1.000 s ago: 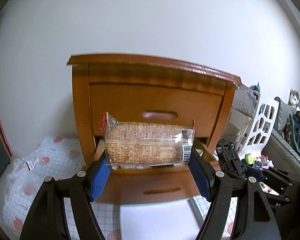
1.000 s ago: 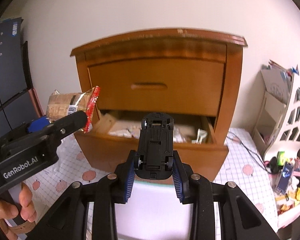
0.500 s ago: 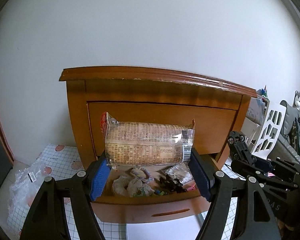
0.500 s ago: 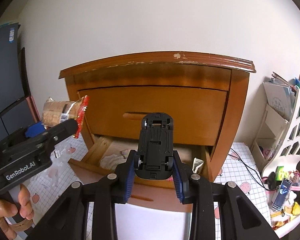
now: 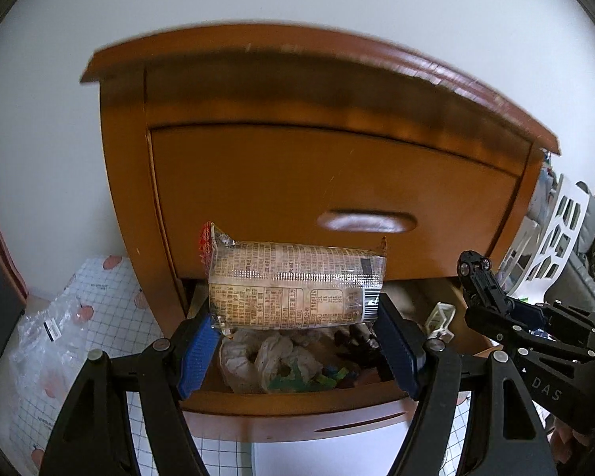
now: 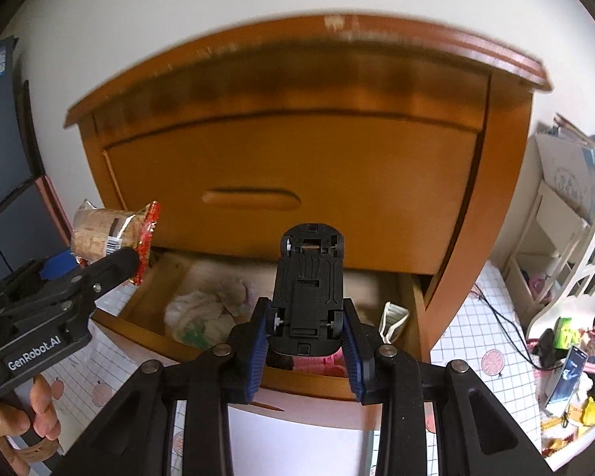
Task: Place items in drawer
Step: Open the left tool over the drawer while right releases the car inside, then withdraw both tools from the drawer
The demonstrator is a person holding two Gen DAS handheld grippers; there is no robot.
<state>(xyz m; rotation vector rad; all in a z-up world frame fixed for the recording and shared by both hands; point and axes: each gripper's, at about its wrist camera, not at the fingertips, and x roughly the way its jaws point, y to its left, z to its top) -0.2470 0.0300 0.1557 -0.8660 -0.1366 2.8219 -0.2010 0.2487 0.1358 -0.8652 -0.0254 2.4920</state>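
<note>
left claw (image 5: 297, 341): blue pads clamped on the two ends of a snack pack (image 5: 295, 287), which lies crosswise between them, red crimped end to the left, barcode to the right.
right claw (image 6: 306, 343): pads pressed against the sides of a black toy car (image 6: 307, 289), held underside up, nose pointing away toward the cabinet.
hand (image 6: 27, 420): fingers wrapped round the left claw's handle, low at the left of the right view.
snack pack's place: in the air over the left front part of the open drawer (image 5: 297, 400), not touching it.
toy car's place: in the air over the right half of the drawer, above its front edge.
drawer: the lower one, pulled out; inside lie crumpled white cloth (image 5: 258, 357), green and blue scraps (image 5: 309, 380), dark small things (image 5: 357, 341) and a white clip-like piece (image 5: 440, 317) near the right wall.
table (image 6: 472, 317): covered in white grid-print sheet with pink fruit marks; a clear plastic bag (image 5: 47, 337) lies left of the cabinet.
upper drawer (image 6: 289, 178): closed, with a carved oval grip.
cabinet (image 5: 317, 79): orange-brown wood, top edge chipped, standing against a white wall.
far right: a white cut-out rack (image 6: 567, 238) with papers, and small coloured clutter on the table edge.
</note>
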